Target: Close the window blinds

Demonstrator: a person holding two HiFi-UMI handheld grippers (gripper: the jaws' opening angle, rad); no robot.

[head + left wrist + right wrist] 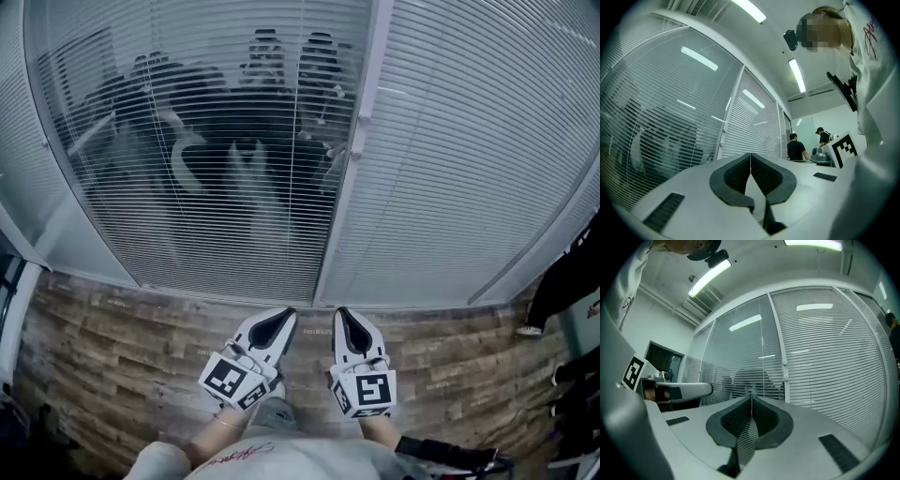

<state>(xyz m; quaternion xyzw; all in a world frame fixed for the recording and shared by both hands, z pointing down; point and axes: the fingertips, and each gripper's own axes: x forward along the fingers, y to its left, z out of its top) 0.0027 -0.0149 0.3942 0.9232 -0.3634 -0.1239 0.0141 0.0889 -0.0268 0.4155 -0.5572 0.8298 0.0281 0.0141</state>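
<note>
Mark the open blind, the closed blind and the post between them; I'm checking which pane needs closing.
open blind [216,216], head view, middle of its slats.
closed blind [469,169], head view, middle of its slats.
post [337,225], head view, its lower stretch.

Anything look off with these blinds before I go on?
Only a mismatch: the left blind has its slats tilted open, so the chairs behind the glass show through, while the right blind lies shut flat. I see no bent or sagging slats. The left gripper and right gripper are empty, jaws together.
</note>
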